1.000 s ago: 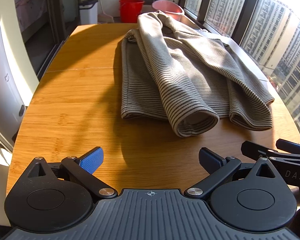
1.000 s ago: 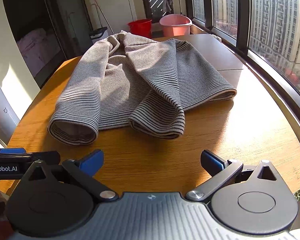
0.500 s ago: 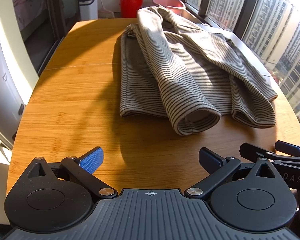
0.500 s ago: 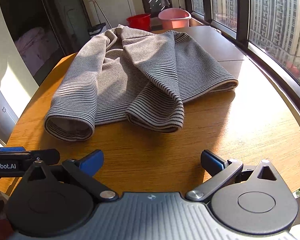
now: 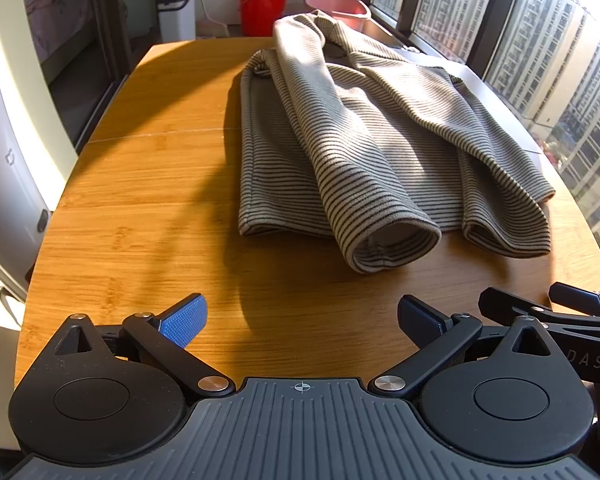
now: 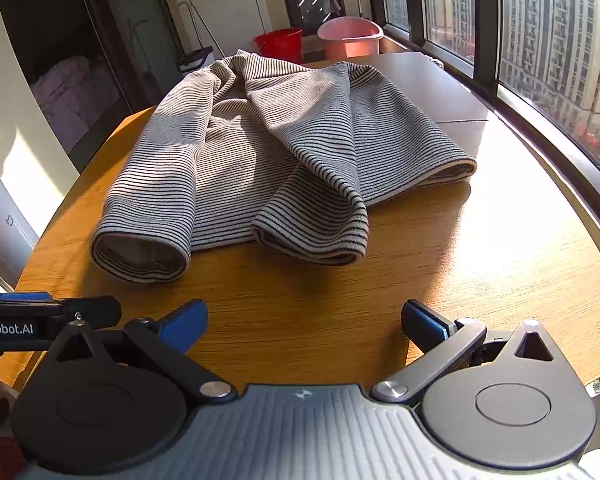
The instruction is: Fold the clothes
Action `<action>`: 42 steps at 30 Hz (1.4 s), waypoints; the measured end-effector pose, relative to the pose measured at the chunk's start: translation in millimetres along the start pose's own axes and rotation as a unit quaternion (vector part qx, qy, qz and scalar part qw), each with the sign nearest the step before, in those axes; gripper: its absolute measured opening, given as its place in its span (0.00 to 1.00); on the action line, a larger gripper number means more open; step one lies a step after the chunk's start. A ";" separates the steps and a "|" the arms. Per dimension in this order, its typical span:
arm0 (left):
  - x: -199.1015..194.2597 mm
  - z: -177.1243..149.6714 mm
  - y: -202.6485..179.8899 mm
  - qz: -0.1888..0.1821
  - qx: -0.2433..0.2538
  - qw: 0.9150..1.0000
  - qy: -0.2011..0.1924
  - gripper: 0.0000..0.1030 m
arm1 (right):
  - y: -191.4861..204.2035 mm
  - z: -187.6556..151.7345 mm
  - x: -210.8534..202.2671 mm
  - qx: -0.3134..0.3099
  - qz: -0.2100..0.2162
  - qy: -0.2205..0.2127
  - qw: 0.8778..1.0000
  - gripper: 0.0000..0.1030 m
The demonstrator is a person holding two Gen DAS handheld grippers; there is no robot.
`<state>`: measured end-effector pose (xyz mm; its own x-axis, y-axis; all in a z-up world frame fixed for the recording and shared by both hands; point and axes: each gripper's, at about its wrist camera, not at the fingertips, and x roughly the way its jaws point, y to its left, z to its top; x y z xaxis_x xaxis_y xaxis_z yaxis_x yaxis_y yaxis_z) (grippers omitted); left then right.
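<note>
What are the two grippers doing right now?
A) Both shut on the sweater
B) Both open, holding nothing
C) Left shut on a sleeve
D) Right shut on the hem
B: the left gripper and right gripper have jaws spread over bare table, short of the sweater.

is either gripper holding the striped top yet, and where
Nothing is held: left gripper and right gripper are open, short of the striped top.

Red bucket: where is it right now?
On the floor past the far end of the table, beyond the striped top. The red bucket is top centre in both views, just left of the pink basin.
</note>
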<state>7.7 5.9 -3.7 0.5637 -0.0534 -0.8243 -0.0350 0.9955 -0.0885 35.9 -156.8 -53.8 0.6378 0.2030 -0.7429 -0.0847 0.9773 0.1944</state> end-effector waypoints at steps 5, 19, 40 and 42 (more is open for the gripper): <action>0.3 0.0 -0.1 0.000 -0.001 1.000 0.000 1.00 | -0.3 0.0 0.3 0.000 0.001 0.001 1.000 1.00; 0.2 -1.4 0.3 -0.001 -0.002 1.000 0.001 1.00 | 0.9 0.0 1.7 -0.004 -0.001 0.001 1.000 1.00; 2.2 -0.9 3.4 -0.005 -0.006 1.000 0.003 1.00 | 2.3 0.1 2.4 -0.007 -0.002 0.001 1.000 1.00; 3.0 -0.8 4.6 -0.006 -0.008 1.000 0.004 1.00 | 2.3 0.4 2.5 -0.008 -0.002 0.001 1.000 1.00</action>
<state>8.6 10.2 -7.0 0.5578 -0.0661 -0.8273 -0.0408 0.9934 -0.1069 37.6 -154.1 -54.9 0.6368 0.1989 -0.7450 -0.0937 0.9790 0.1813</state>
